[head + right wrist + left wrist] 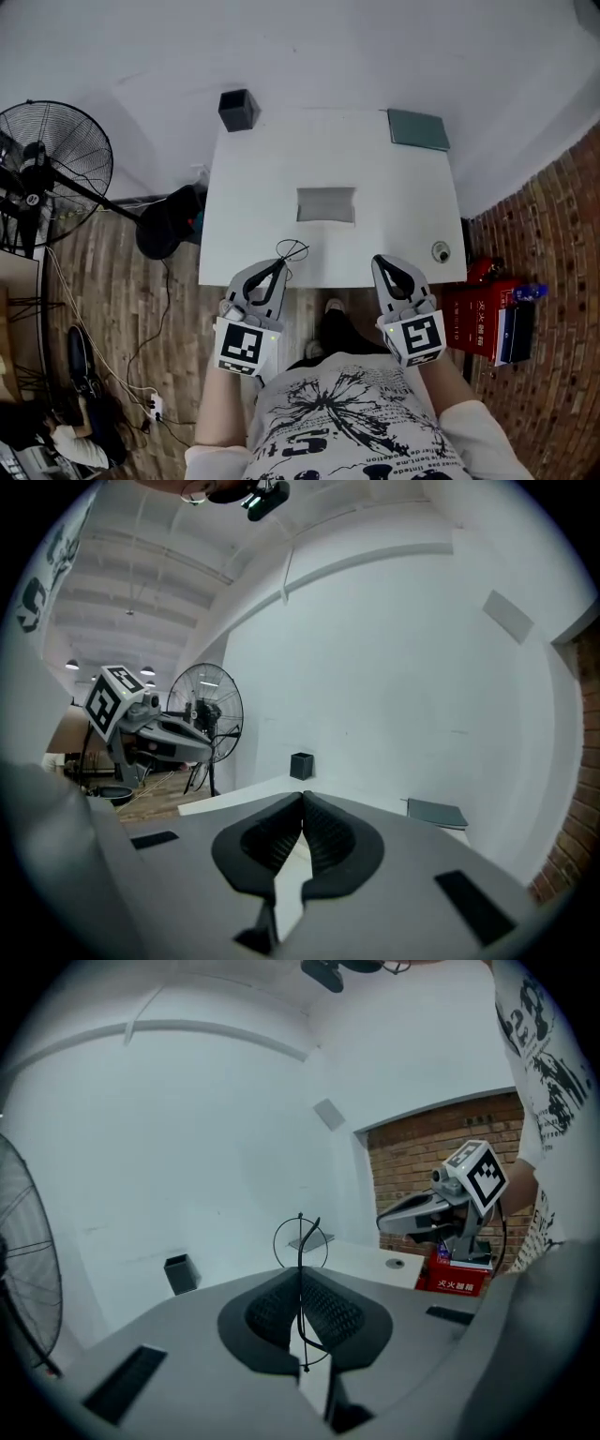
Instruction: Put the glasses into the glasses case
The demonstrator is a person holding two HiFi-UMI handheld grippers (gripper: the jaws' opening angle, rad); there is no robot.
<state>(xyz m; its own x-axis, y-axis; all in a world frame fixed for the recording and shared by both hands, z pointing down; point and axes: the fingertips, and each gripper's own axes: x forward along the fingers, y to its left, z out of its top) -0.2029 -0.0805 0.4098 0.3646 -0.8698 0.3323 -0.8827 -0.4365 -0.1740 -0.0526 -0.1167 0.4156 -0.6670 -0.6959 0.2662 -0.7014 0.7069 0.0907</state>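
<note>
Thin black wire-rimmed glasses (292, 250) are pinched by one arm in my left gripper (279, 266), which is shut on them at the table's near edge. In the left gripper view, a round lens ring (300, 1240) stands above the closed pads (277, 1311). A flat grey rectangular case (326, 204) lies in the middle of the white table (253, 187), a short way beyond both grippers. My right gripper (380, 262) hovers at the near edge to the right, shut and with nothing in it; its pads (325, 833) meet.
At the far left corner stands a black box (238, 110); at the far right corner lies a dark green flat pad (418, 128). A small round thing (440, 251) sits near the right edge. A red box (480, 319) and a fan (56, 164) are on the floor.
</note>
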